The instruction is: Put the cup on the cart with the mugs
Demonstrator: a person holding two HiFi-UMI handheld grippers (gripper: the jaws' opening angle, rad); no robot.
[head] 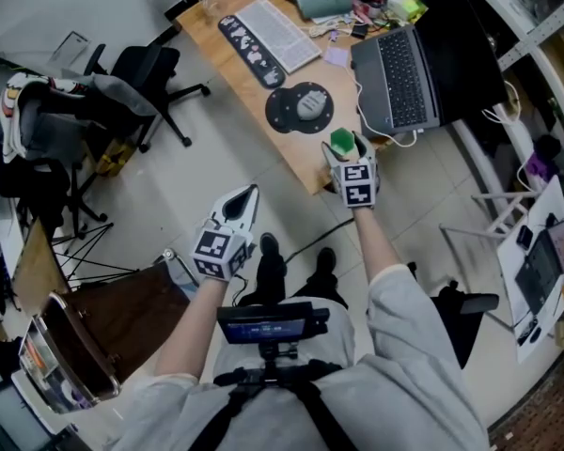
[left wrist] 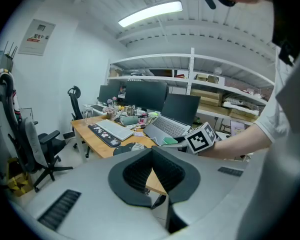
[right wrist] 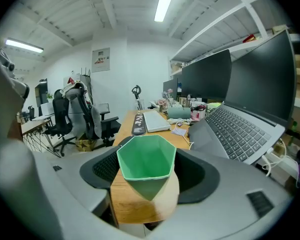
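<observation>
- Desk (right wrist: pixel 135 209): below and ahead of the right fingers; the pick-up surface.
- Laptop (right wrist: pixel 245 129): just right of those fingers.
- Right gripper (right wrist: pixel 146 171): pads pinch the cup's sides, rim upward, apparently for carrying.
- Left gripper (left wrist: pixel 152 174): fingers pressed together, empty, idle.
- Cup (right wrist: pixel 145 156), green: between the right pads, over the desk corner. Cart unseen.

Head view: steeply down onto the desk (head: pixel 254 101) corner. Left gripper view: farther off, facing that corner and the right gripper (left wrist: pixel 174 143). Right gripper view: close, along the desk. All share the desk.

The cup (right wrist: pixel 146 164) looks matt plastic (desk (right wrist: pixel 130 206): smooth wood).
</observation>
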